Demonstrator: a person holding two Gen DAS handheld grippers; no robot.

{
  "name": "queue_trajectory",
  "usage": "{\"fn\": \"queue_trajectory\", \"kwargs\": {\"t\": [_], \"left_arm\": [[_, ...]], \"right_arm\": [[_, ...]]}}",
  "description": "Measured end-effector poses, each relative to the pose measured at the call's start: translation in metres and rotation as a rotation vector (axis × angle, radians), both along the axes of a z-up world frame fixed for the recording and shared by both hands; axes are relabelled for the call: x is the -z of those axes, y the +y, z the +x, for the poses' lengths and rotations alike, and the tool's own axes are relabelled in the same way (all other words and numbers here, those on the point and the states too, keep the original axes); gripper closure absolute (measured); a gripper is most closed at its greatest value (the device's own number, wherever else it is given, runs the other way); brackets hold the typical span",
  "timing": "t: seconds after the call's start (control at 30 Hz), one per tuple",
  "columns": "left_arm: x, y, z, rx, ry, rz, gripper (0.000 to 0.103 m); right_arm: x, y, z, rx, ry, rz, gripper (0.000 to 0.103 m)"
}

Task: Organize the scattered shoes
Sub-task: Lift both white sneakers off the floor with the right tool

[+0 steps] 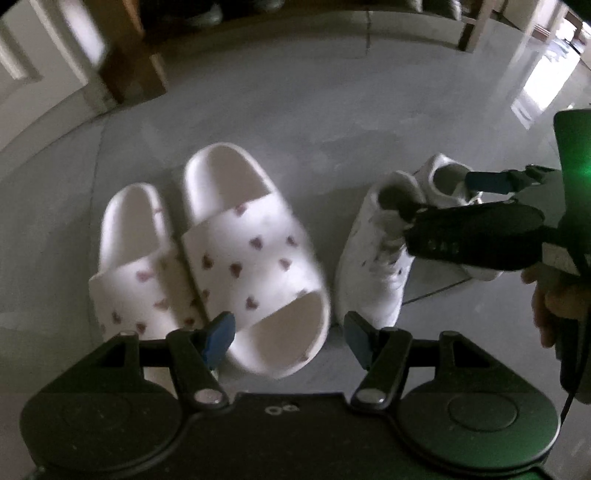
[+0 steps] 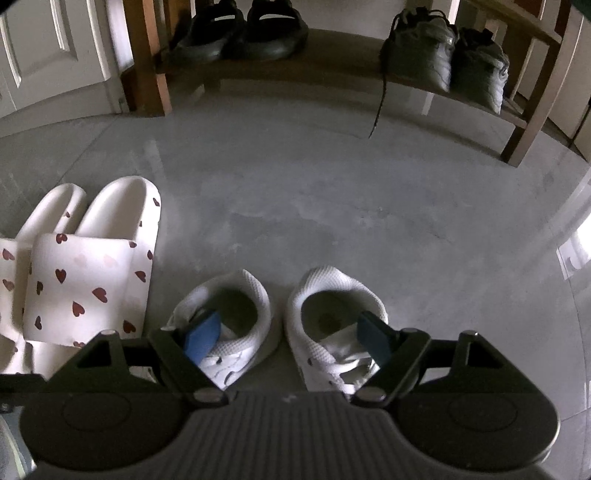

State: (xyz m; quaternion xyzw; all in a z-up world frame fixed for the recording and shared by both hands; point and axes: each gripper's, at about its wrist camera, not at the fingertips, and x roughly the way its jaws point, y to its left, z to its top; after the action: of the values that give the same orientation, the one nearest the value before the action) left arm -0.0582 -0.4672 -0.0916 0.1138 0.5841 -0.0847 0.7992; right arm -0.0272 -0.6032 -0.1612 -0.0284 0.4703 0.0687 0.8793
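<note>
Two white slides with red hearts (image 1: 236,243) lie side by side on the grey floor; they also show at the left of the right wrist view (image 2: 85,273). Two white sneakers (image 2: 229,325) (image 2: 332,325) stand side by side to their right, heels away from me. My left gripper (image 1: 290,338) is open, just above the toe end of the right slide, holding nothing. My right gripper (image 2: 291,339) is open, one finger over each sneaker's opening; it also shows from the side in the left wrist view (image 1: 436,199), over the sneakers (image 1: 376,258).
A low wooden shoe rack (image 2: 332,70) stands at the back with dark slides (image 2: 240,33) on its left and dark sneakers (image 2: 447,55) on its right; a lace hangs off the shelf. A white door (image 2: 44,55) is at far left. Bare grey floor (image 2: 314,192) lies between.
</note>
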Motion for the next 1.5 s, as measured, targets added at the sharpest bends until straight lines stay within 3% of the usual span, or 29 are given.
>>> {"fn": "queue_trajectory", "kwargs": {"t": [0.2, 0.37, 0.53, 0.67, 0.73, 0.77, 0.8, 0.9, 1.1, 1.5], "left_arm": [[0.007, 0.005, 0.013, 0.012, 0.012, -0.057, 0.038], [0.019, 0.025, 0.021, -0.044, 0.027, -0.078, 0.038], [0.022, 0.030, 0.023, -0.049, 0.021, -0.069, 0.038], [0.020, 0.027, 0.023, -0.025, 0.015, -0.070, 0.038], [0.017, 0.026, 0.022, -0.011, 0.010, -0.072, 0.038], [0.017, 0.025, 0.022, -0.007, 0.009, -0.072, 0.038], [0.017, 0.025, 0.021, -0.001, 0.009, -0.071, 0.038], [0.019, 0.025, 0.020, 0.004, 0.013, -0.066, 0.038], [0.017, 0.025, 0.020, 0.006, 0.017, -0.065, 0.038], [0.003, 0.018, 0.011, 0.040, -0.026, -0.052, 0.038]], "right_arm": [[-0.002, 0.002, 0.005, 0.004, 0.018, -0.016, 0.020], [-0.011, 0.005, 0.012, -0.018, 0.044, -0.028, 0.019], [0.000, 0.010, 0.019, -0.056, 0.071, -0.073, 0.020], [0.012, 0.009, 0.029, -0.049, 0.100, -0.044, 0.020], [0.018, 0.006, 0.032, -0.045, 0.116, -0.015, 0.043], [0.021, 0.005, 0.034, -0.043, 0.124, 0.000, 0.060], [0.024, 0.004, 0.036, -0.040, 0.133, 0.015, 0.068], [0.028, 0.005, 0.032, -0.063, 0.094, 0.009, 0.076], [0.025, -0.005, 0.023, -0.005, 0.077, 0.069, 0.079], [-0.004, -0.013, -0.016, 0.056, -0.063, 0.140, 0.080]]}}
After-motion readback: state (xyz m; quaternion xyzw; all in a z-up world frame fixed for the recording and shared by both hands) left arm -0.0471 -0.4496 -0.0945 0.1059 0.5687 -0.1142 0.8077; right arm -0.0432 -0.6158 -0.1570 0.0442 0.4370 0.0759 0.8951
